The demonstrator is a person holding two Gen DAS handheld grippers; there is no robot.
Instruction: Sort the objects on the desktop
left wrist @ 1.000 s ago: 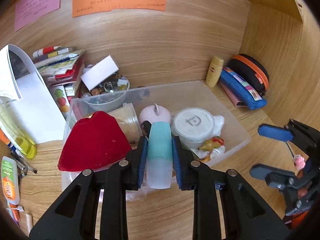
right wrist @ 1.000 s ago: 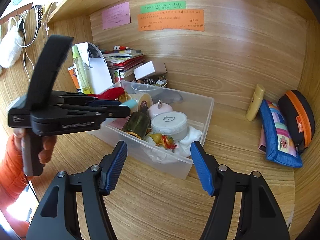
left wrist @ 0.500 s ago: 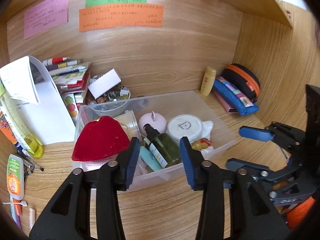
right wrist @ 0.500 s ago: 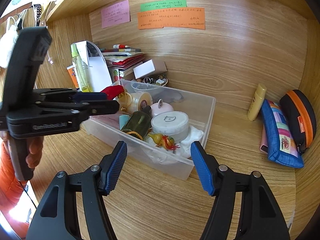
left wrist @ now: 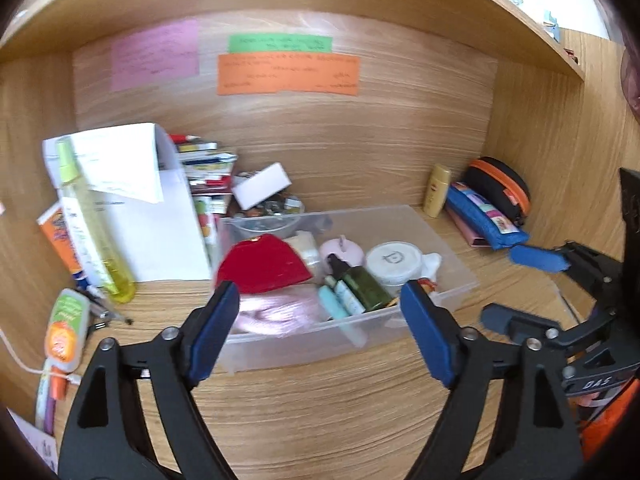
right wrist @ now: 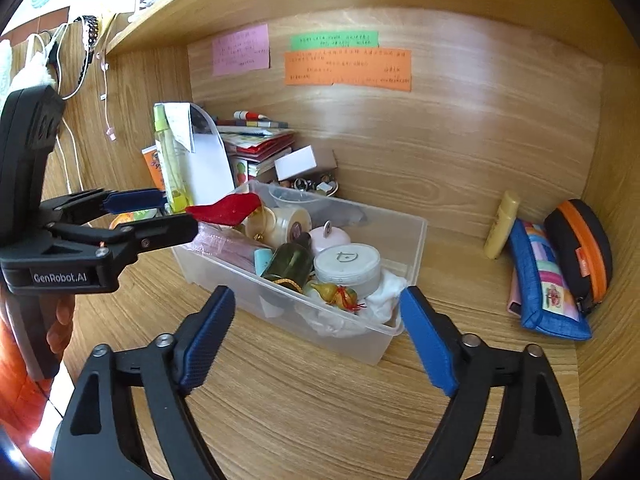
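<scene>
Release step looks complete: left gripper (left wrist: pixel 316 332) stands with jaws wide apart and nothing between them, having just been opening; it hangs at the near edge of the clear plastic storage bin (left wrist: pixel 448 236). Pale teal tube (left wrist: pixel 334 306) lies inside the bin near its front wall, beside the dark green dropper bottle (left wrist: pixel 362 284) and left of the round white lidded jar (left wrist: pixel 394 258); red velvet pouch (left wrist: pixel 262 266) fills the left end.

Right gripper (right wrist: pixel 316 336) also spread, jaws having just been widening, empty, near the bin's right front corner.

Unsorted items on the wooden desktop (right wrist: pixel 320 400): yellow squeeze tube (right wrist: pixel 500 224), blue patterned fabric pencil case (right wrist: pixel 548 280) and black oval zip case with orange trim (right wrist: pixel 580 248), all at far right against the side wall. A pink flat item under the pencil case is possibly a notebook; view too poor to say.

Judged next move: right gripper reaches far right for the yellow tube, approaching across its narrow body, since it leans upright and may tip
</scene>
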